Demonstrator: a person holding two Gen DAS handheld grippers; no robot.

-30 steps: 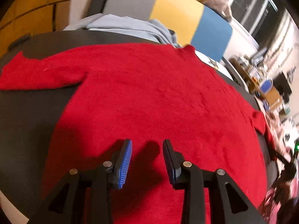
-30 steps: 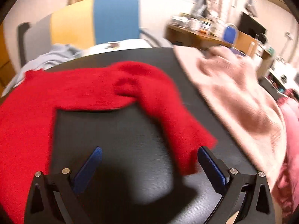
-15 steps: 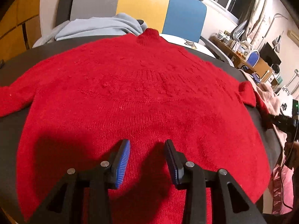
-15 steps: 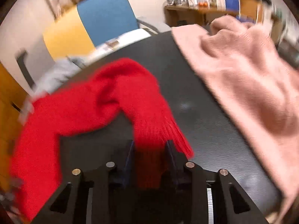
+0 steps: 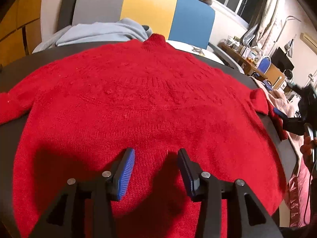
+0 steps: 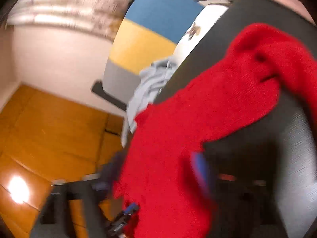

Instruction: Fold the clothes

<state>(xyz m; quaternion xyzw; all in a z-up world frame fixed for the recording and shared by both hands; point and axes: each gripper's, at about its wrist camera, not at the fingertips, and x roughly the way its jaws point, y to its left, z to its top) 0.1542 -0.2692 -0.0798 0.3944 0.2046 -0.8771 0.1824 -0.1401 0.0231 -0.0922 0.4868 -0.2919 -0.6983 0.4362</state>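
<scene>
While spread flat, ribbed red knit sweater [image 5: 150,107], ridged blue pads [image 5: 126,173] parted above

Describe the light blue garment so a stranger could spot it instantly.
Find the chair back banded grey, yellow and blue beyond the dark table. On the seat below it, just past the red sweater's collar, lies the light blue garment. It is the only pale, crumpled cloth; the red sweater lies spread flat.
</scene>
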